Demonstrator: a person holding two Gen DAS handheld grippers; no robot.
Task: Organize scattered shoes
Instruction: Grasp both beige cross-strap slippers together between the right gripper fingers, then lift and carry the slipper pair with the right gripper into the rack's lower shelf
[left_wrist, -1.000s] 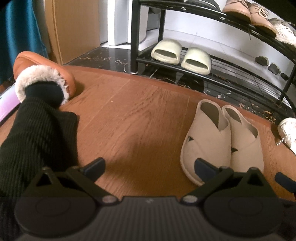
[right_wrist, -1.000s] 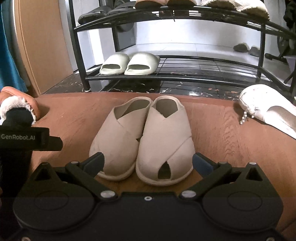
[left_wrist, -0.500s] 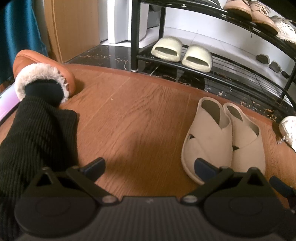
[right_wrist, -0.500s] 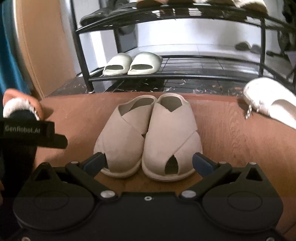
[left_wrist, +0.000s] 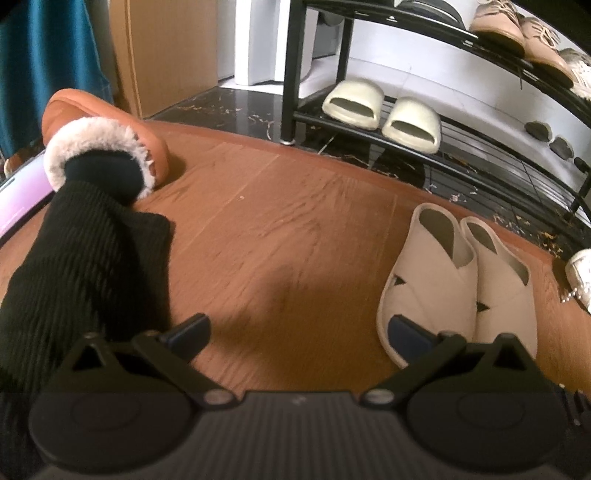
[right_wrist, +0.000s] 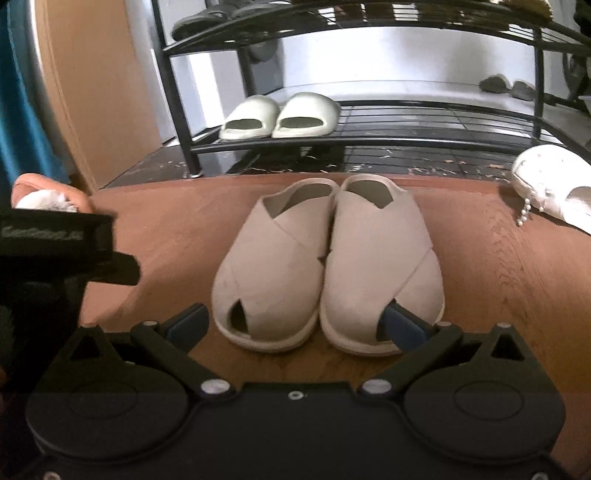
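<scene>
1. Right gripper (right_wrist: 295, 326) is spread wide, holding nothing, its fingers either side of the beige slippers (right_wrist: 327, 264).
2. Those slippers sit paired on the wooden floor (right_wrist: 498, 280), before the shoe rack (right_wrist: 369, 142).
3. Left gripper (left_wrist: 297, 332) hangs wide open, empty too.

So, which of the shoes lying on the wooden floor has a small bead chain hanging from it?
The white shoe at the far right. A bead chain dangles from it; the beige cross-strap slippers have none.
</scene>
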